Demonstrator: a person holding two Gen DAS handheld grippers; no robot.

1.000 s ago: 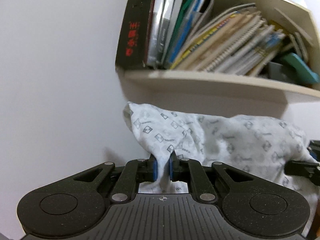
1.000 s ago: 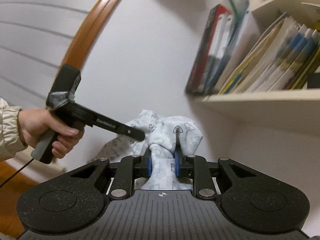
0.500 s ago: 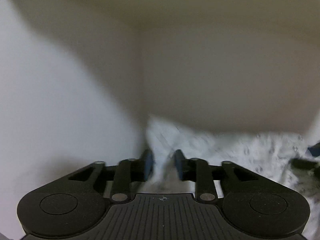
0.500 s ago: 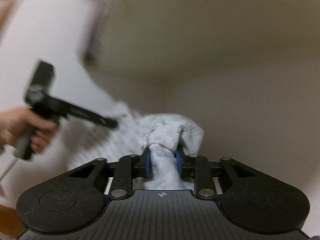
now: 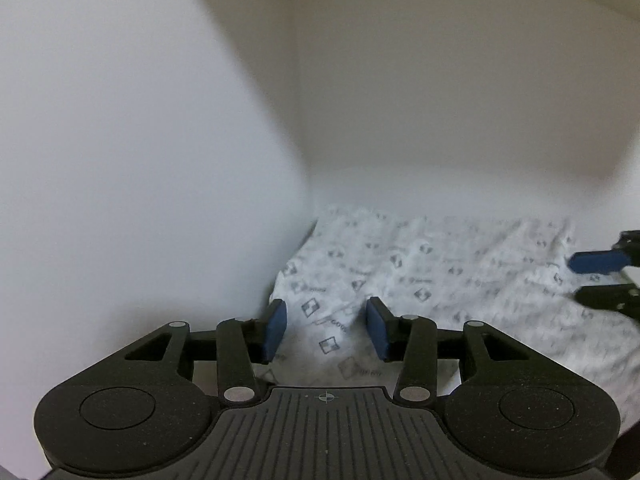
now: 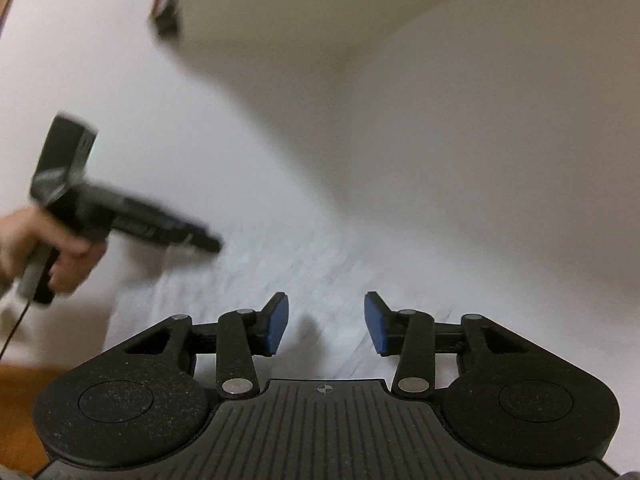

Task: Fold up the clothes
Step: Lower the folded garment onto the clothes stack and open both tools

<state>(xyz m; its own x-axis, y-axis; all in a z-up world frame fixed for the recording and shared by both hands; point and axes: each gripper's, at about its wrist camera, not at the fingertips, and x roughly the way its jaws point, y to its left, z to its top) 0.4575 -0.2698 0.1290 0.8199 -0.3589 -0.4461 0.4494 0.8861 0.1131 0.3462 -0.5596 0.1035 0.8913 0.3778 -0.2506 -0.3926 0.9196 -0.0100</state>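
A white garment with small grey square prints [image 5: 420,276] lies spread flat on the white table, reaching back to the wall. My left gripper [image 5: 326,330] is open just above its near left part, blue pads apart with cloth showing between them but not pinched. My right gripper [image 6: 325,322] is open too, low over the same garment [image 6: 320,276], which is blurred in the right wrist view. The right gripper's fingers [image 5: 600,262] show at the right edge of the left wrist view. A hand [image 6: 44,252] holds the left gripper's body [image 6: 132,222] at the left of the right wrist view.
White walls meet in a corner [image 5: 296,120] right behind the garment. A shelf's underside [image 6: 400,8] overhangs the back, with a dark book end [image 6: 164,16] at the top left. Brown wood floor [image 6: 24,396] shows below the table's left edge.
Both grippers swung down from the raised position, laid the garment flat on the table and opened, letting go of the cloth. The bookshelf has left the left wrist view.
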